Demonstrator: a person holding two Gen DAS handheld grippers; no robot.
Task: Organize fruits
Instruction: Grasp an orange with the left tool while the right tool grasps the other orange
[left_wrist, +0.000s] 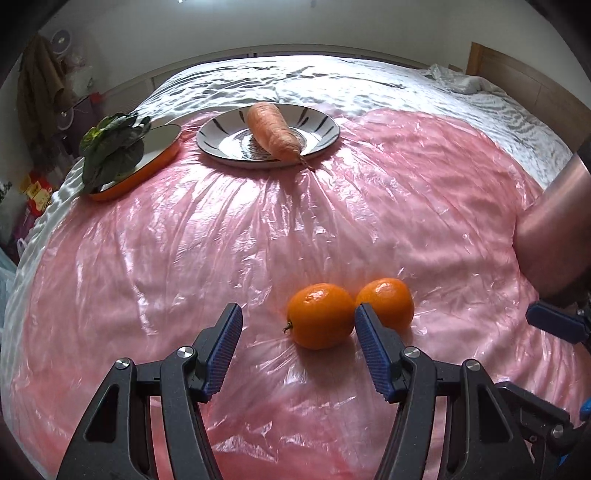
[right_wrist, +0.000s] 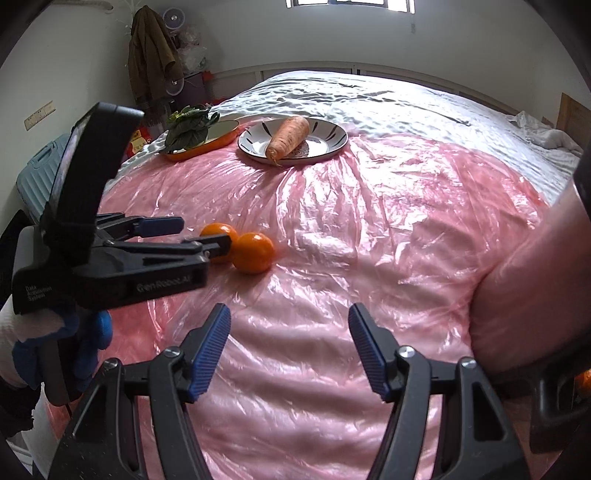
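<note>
Two oranges lie side by side on the pink plastic sheet (left_wrist: 221, 229). In the left wrist view the nearer orange (left_wrist: 320, 315) sits just ahead of my left gripper (left_wrist: 296, 312), close to its right fingertip (left_wrist: 364, 317). The second orange (left_wrist: 386, 302) is behind that finger. The left gripper is open and its pads press on nothing. From the right wrist view, the left gripper (right_wrist: 203, 232) reaches in from the left beside one orange (right_wrist: 255, 253), half hiding the other orange (right_wrist: 218, 232). My right gripper (right_wrist: 288, 312) hangs open over bare sheet.
A carrot (left_wrist: 275, 133) lies on a striped plate (left_wrist: 325, 125) at the far side. Left of it, leafy greens (left_wrist: 110, 151) rest on an orange dish (left_wrist: 155, 162). A big rounded pinkish bulk (right_wrist: 535, 277) stands on the right. A blue-gloved hand (right_wrist: 92, 332) holds the left gripper.
</note>
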